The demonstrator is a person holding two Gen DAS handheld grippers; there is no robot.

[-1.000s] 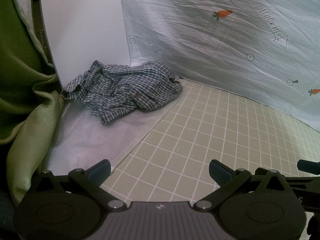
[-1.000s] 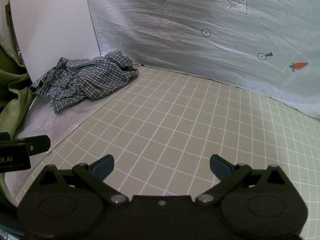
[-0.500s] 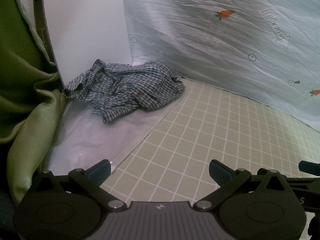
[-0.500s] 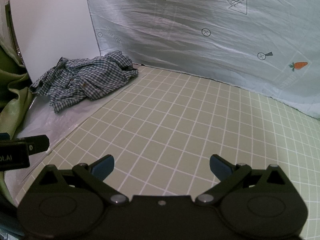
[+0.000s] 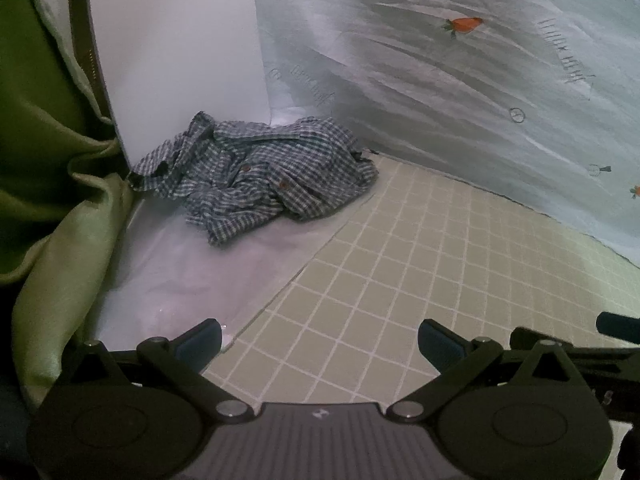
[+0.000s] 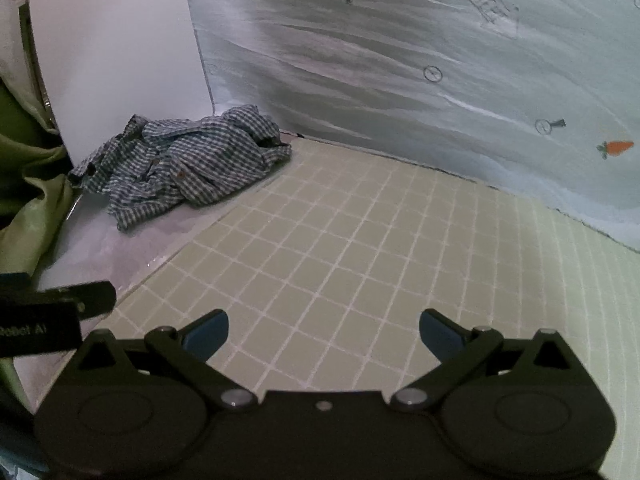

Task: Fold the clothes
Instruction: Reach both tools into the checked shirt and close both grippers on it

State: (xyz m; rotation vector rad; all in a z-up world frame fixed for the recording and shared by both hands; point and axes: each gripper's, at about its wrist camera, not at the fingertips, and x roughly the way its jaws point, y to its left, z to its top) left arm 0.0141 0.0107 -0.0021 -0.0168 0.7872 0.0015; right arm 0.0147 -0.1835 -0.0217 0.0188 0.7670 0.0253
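Observation:
A crumpled blue-and-white checked shirt (image 5: 260, 176) lies in a heap on a white sheet, in the far left corner against a white board. It also shows in the right wrist view (image 6: 180, 164). My left gripper (image 5: 320, 344) is open and empty, low over the green grid mat, well short of the shirt. My right gripper (image 6: 324, 332) is open and empty, over the mat to the right of the left one. The left gripper's side (image 6: 56, 320) shows at the right wrist view's left edge.
A green grid mat (image 5: 420, 272) covers the surface. A white sheet (image 5: 192, 276) lies on its left part. A pale blue cloth with carrot prints (image 5: 460, 80) hangs behind. A white board (image 5: 176, 52) stands at the back left. Green fabric (image 5: 48, 168) hangs at the left.
Both grippers have moved a little forward and to the left, so the shirt looks slightly nearer. Both stay open and the shirt has not moved.

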